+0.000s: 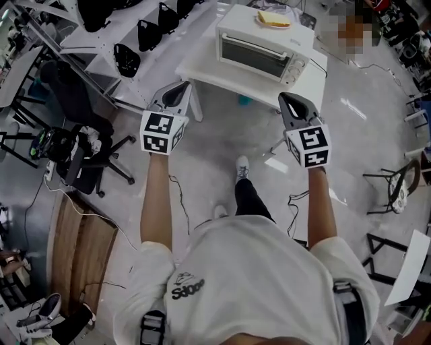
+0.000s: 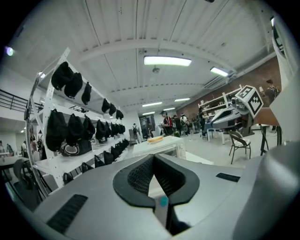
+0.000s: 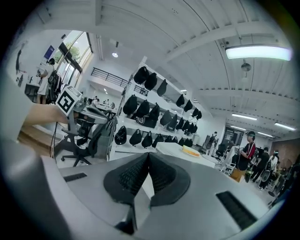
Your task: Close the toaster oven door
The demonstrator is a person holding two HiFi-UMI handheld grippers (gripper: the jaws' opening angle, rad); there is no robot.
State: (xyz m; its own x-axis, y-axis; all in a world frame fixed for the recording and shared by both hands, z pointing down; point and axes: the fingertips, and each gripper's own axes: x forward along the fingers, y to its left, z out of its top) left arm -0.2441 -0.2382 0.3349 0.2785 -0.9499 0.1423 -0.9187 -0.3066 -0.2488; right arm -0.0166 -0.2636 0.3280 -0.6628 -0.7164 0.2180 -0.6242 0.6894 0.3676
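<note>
One toaster oven (image 1: pixel 266 42) sits at upper centre of the head view, on a small white table (image 1: pixel 196 66). Its glass door (image 1: pixel 257 57) looks already flush with the front, though it is small and seen from steeply above, so I can't be sure it is latched. A plate of yellow food (image 1: pixel 273 19) rests on the oven's top, near the back edge.

Both tools hang well short of the table, lower in the frame. The left gripper (image 1: pixel 180 89) is at centre-left and the right gripper (image 1: pixel 292 100) at centre-right. Each one's own view shows its black ribbed pads pressed together with nothing between them.

Risks from here:
- If the door is already closed, a push with closed jaws would shove the whole oven backward. It looks light and the table is small, so it could slide toward the far edge.
- The same shove could jolt the plate off the top.
- Closed jaw tips make a narrow, blunt contact. On smooth glass they could skid sideways toward the knobs (image 1: pixel 297 67) at the oven's right end.
- A floor cable (image 1: pixel 294 202) runs right of the person's legs. Stepping forward without looking could snag it.
</note>
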